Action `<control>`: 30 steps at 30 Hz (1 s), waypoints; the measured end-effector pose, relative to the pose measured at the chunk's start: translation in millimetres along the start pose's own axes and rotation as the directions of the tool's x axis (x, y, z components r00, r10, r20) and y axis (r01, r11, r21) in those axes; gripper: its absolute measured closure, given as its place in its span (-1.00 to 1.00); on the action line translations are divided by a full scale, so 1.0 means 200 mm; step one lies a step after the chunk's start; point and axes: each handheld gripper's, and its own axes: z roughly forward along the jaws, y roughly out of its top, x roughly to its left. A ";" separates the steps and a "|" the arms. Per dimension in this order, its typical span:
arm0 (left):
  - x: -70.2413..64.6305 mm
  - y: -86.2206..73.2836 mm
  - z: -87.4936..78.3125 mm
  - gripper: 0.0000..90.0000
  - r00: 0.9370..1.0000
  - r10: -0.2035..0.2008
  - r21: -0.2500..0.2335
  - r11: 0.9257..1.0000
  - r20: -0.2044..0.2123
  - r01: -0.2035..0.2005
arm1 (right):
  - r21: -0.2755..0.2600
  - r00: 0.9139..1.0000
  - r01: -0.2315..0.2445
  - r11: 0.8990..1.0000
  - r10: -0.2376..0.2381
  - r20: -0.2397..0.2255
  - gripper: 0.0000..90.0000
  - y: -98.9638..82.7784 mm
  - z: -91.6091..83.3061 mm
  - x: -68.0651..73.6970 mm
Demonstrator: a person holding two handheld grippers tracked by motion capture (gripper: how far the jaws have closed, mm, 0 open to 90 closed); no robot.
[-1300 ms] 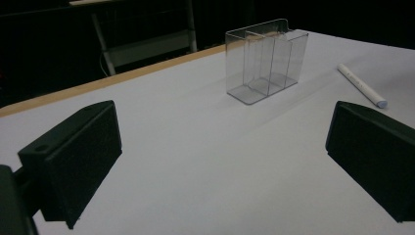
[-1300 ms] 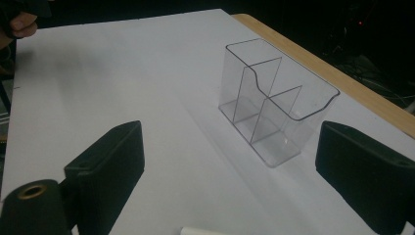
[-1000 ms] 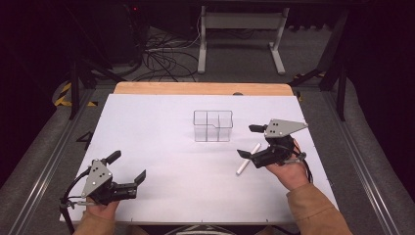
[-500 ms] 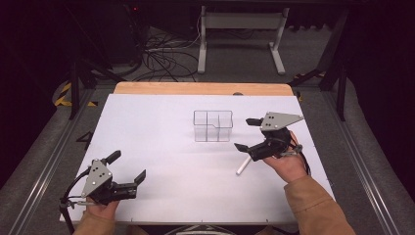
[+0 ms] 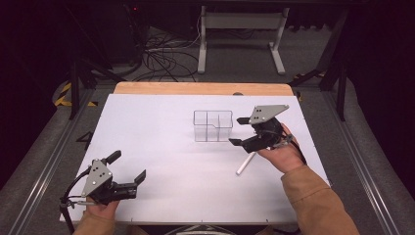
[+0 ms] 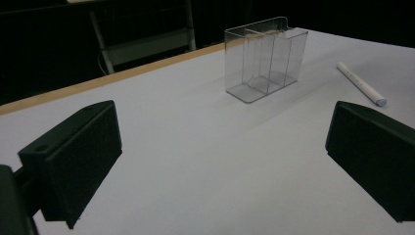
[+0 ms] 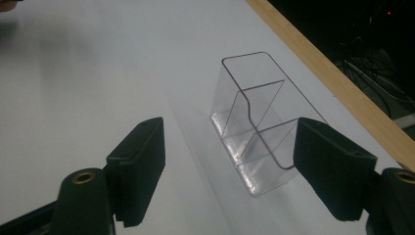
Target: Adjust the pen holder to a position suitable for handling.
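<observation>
On the white table (image 5: 161,127), the clear divided holder (image 5: 213,126) stands empty; both tongs gape, the right tongs (image 5: 240,131) narrowing.

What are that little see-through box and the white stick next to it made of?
The box looks like clear, glossy hard plastic, perhaps acrylic: you see the table through its walls and dividers, and its edges catch the light. The white stick seems to be smooth matte plastic, likely a capped pen or marker; faint print runs along it, but the material stays uncertain.

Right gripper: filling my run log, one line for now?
right gripper: open, jaws just closing, nothing between | clear plastic divided holder: upright | white marker: flat on table
</observation>
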 end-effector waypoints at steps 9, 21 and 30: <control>0.00 0.00 0.00 -0.98 1.000 0.000 0.002 1.000 0.001 0.000 | 0.078 0.999 0.051 0.996 -0.051 0.001 -0.26 0.05 0.12 -0.05; 0.01 0.00 0.00 -0.98 1.000 -0.004 0.001 1.000 0.003 0.004 | 0.147 0.995 0.099 0.984 -0.098 -0.016 -0.14 0.08 0.30 -0.08; 0.01 0.00 0.00 -0.98 1.000 -0.006 0.002 1.000 0.005 0.006 | 0.188 0.993 0.121 0.975 -0.119 -0.025 -0.05 0.11 0.39 -0.09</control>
